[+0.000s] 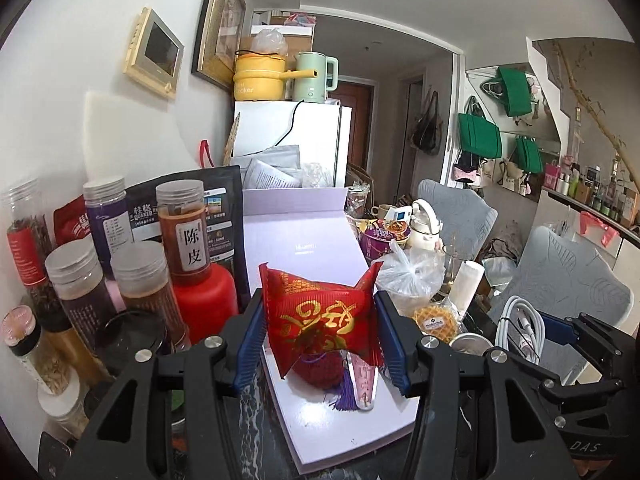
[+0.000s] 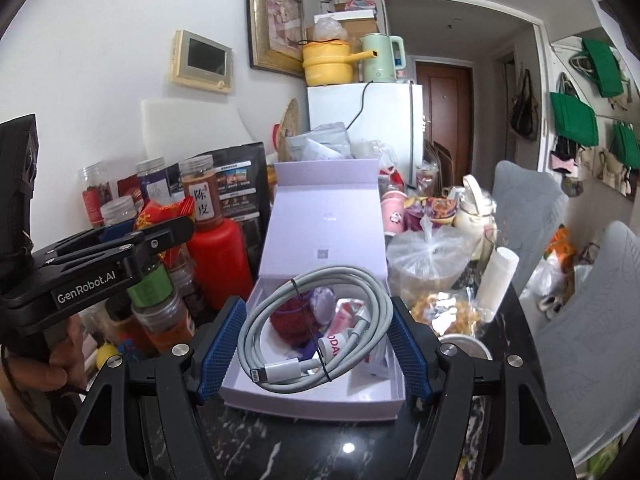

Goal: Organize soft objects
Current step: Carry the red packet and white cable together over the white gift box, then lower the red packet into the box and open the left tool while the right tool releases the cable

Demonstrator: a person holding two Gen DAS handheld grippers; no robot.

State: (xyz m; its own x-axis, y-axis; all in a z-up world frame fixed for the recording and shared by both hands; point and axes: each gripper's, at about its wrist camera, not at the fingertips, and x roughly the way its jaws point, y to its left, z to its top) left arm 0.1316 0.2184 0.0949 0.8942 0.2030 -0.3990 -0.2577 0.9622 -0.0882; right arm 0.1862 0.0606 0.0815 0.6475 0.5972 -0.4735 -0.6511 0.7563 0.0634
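Note:
My left gripper (image 1: 320,338) is shut on a red pouch with gold lettering (image 1: 320,320) and holds it above the open lavender box (image 1: 304,240). A dark red knitted sachet with a purple tassel (image 1: 320,376) lies in the box under it. My right gripper (image 2: 314,344) is shut on a coiled white charging cable (image 2: 316,328) and holds it over the same box (image 2: 320,216), above the knitted sachet (image 2: 290,320) and small packets. The left gripper with the red pouch also shows at the left of the right wrist view (image 2: 156,220).
Jars and a red bottle (image 1: 204,304) stand left of the box, with a black pouch (image 1: 200,208) behind. Plastic bags (image 2: 424,256), a white pot (image 2: 474,208) and snacks crowd the right. Grey chairs (image 2: 528,200) stand beyond the black marble table (image 2: 320,448).

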